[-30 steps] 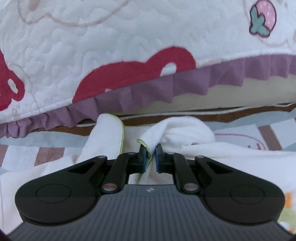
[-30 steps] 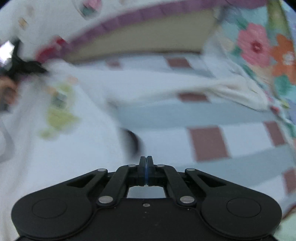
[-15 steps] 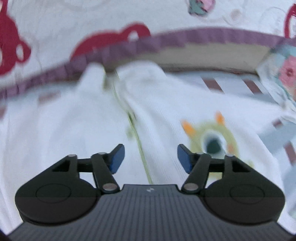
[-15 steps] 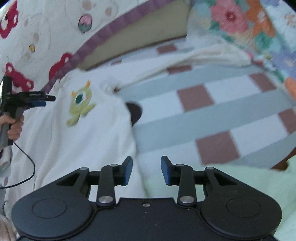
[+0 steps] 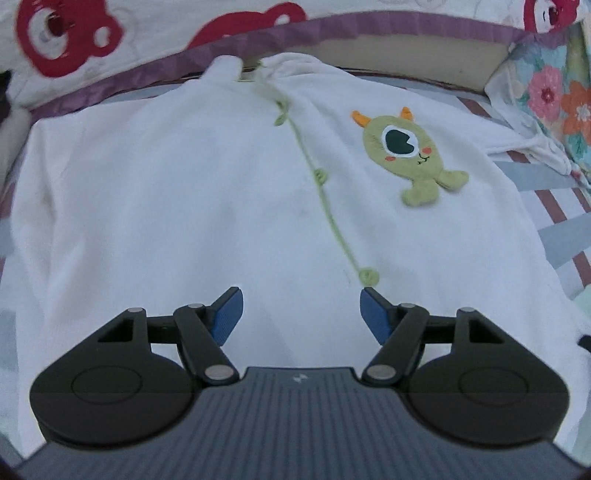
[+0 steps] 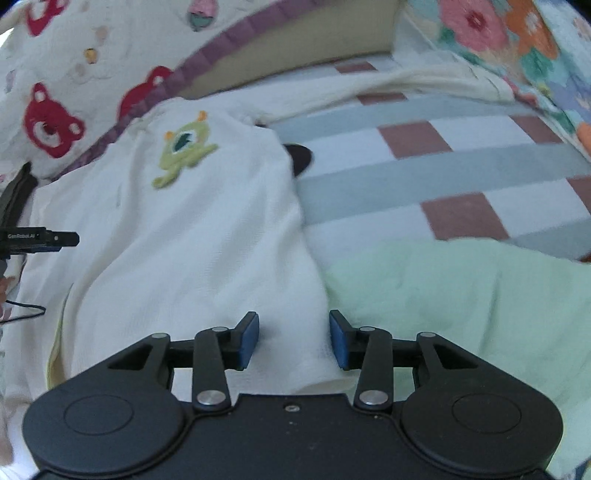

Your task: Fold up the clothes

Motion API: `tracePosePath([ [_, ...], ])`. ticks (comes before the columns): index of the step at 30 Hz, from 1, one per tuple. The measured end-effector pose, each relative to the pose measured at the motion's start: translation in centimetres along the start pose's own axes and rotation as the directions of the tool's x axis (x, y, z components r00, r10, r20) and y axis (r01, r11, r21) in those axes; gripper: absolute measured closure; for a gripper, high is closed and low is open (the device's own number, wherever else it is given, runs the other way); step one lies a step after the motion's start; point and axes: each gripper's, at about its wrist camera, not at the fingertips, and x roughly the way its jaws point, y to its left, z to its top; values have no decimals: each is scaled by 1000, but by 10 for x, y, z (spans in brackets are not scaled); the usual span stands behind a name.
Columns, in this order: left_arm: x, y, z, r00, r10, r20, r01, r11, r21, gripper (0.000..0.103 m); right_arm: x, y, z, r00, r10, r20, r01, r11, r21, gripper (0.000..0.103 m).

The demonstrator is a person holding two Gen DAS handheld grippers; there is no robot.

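Both tongs spread above the white garment (image 5: 184, 203)

My left gripper (image 5: 301, 314) gapes empty; my right gripper (image 6: 293, 339), narrowing, straddles its hem unpinched; only the right view shows the green cloth (image 6: 461, 295).

Black left gripper (image 5: 301, 310) w/ blue pads, silver pivot screws, ribbed grey housing, right gripper (image 6: 293, 338) alike

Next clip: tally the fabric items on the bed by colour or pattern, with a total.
White garment with a green monster patch: 1
Pale green cloth: 1
Bear-print quilt: 1
Floral fabric: 1
Checked bed cover: 1
Total: 5
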Motion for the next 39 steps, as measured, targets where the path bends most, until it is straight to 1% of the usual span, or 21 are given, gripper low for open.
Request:
tracePosePath([
  [1,-5,1,-6,1000,3,13,-3,1000,3,34,0,4,0,1000,-16,11,16,1000,-25,100],
  [2,-10,1,-12,1000,7,29,-7,1000,15,34,-4,8,0,999,-36,32,38,998,-48,98],
  [4,-19,-1,-19,998,28,51,-31,999,45,34,-21,17,0,991,-89,95,96,992,-77,99],
  [7,-29,-7,-24,995,48,88,-55,995,85,33,-52,2,-6,975,-168,148,167,986,19,100],
  [10,-30,-16,-28,996,46,72,-54,991,124,33,-40,-29,-16,972,-226,70,216,969,123,100],
  [11,-29,-20,-31,998,37,59,-45,990,134,33,-35,-35,-19,965,-258,41,251,959,133,99],
  [12,-31,-23,-34,998,26,52,-33,989,146,33,-30,-37,-22,953,-303,15,300,947,119,100],
  [13,-32,-27,-37,999,15,46,-22,987,159,33,-30,-40,-25,950,-312,8,309,942,134,100],
  [15,-36,-33,-44,999,11,36,-17,982,187,31,-39,-47,-29,965,-260,37,247,946,211,93],
  [16,-38,-34,-47,999,15,33,-21,980,199,28,-44,-48,-29,969,-241,53,223,948,228,92],
  [18,-41,-29,-49,998,51,27,-55,979,197,26,-52,-44,-26,969,-233,80,212,953,215,81],
  [20,-42,-21,-50,996,91,19,-92,979,179,25,-54,-34,-21,971,-216,106,193,962,191,76],
  [22,-43,-2,-46,990,139,-1,-137,983,120,23,-53,-19,-15,978,-163,133,141,976,165,75],
  [24,-44,20,-43,985,172,-23,-171,984,48,23,-45,1,-8,987,-77,139,62,992,113,75],
  [26,-46,41,-45,984,175,-42,-177,983,-41,23,-26,31,0,994,16,110,-18,1000,24,75],
  [28,-48,63,-49,983,167,-79,-176,976,-131,23,-7,62,6,993,89,71,-85,994,-64,75],
  [31,-61,93,-56,977,201,-76,-213,954,-212,23,20,112,21,982,188,18,-181,965,-187,75],
  [33,-70,112,-58,965,258,-54,-263,931,-252,25,34,144,33,970,242,-21,-239,936,-259,75],
  [35,-71,129,-52,949,309,-64,-314,902,-295,25,43,175,46,958,282,-57,-284,901,-328,75],
  [37,-68,141,-45,942,319,-100,-334,899,-281,25,51,208,60,952,292,-89,-302,858,-415,75],
  [39,-68,155,-42,940,327,-101,-342,899,-272,25,57,240,73,950,291,-110,-306,808,-504,75],
])
